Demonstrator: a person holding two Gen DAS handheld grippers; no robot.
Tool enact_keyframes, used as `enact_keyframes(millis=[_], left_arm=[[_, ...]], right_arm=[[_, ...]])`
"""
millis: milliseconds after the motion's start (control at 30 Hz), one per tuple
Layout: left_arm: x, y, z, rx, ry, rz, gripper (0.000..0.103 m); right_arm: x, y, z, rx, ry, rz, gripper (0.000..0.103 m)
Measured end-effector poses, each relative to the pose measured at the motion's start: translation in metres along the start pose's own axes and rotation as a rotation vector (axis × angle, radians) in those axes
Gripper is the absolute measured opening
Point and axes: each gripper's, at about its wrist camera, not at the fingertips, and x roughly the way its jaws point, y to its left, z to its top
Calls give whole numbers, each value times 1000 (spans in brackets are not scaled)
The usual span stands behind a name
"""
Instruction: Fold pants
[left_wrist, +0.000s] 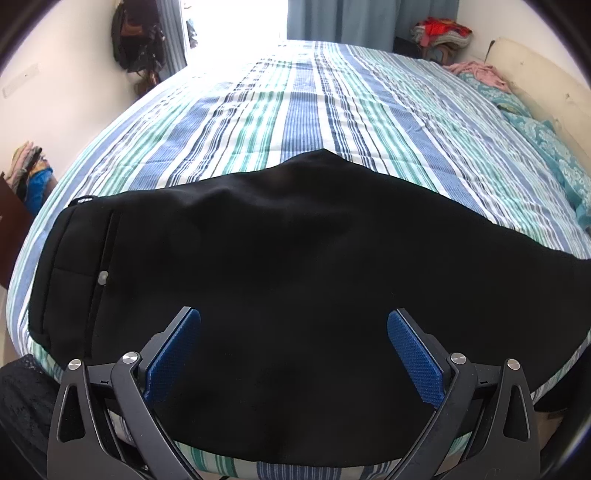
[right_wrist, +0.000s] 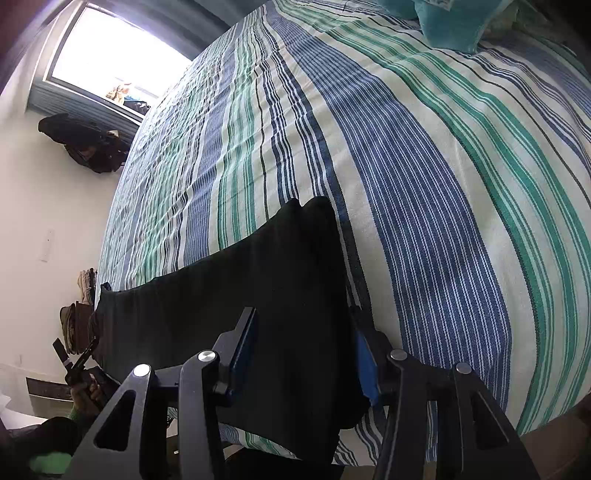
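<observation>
- Pants (left_wrist: 295, 266) lie flat along the near edge of the bed (left_wrist: 332, 103), black, already doubled leg-on-leg by the look of it; waistband with button to my left, legs running off to the right.
- Left gripper (left_wrist: 293, 325) hovers over the seat area, jaws spread wide, nothing between the blue pads (left_wrist: 173, 354).
- Right gripper (right_wrist: 303, 332) sits at the leg end, jaws parted and straddling the hem; fabric runs between the pads, but I can't tell whether they pinch it. I read it as released.
- My guess at the step: grab the hem end and carry it over to the waistband.
- To do it well: I'd bite both layers at the hem corner, lift just clear of the bedspread, and travel straight along the pants so the edges stack.
- Left should pin near the fold line, or the cloth slides.
- Edges: the near side of the pants slightly overhangs the mattress edge; a drag toward me risks pulling them off.
- Room: striped bedspread beyond is open; pillows (right_wrist: 443, 22) sit well apart at the far end.
</observation>
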Motion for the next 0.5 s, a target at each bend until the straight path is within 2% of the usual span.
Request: enact_keyframes(millis=[67, 133, 200, 267, 300, 367, 500], left_arm=[[2, -3, -1, 8, 8, 0, 102], [5, -7, -2, 19, 16, 0, 102], [7, -10, -4, 35, 23, 0, 102], [7, -13, -4, 47, 25, -1, 102], [7, -14, -4, 52, 24, -4, 102], [5, -15, -3, 53, 20, -12, 102], [5, -11, -2, 27, 11, -39, 102]], right_arm=[[3, -6, 2, 40, 17, 60, 50], [8, -9, 2, 65, 19, 62, 50], [12, -9, 4, 103, 4, 35, 39], [13, -10, 3, 145, -8, 19, 21], [12, -9, 2, 154, -16, 22, 17], [9, -1, -1, 163, -41, 20, 15], [-4, 27, -11, 196, -113, 150, 15]])
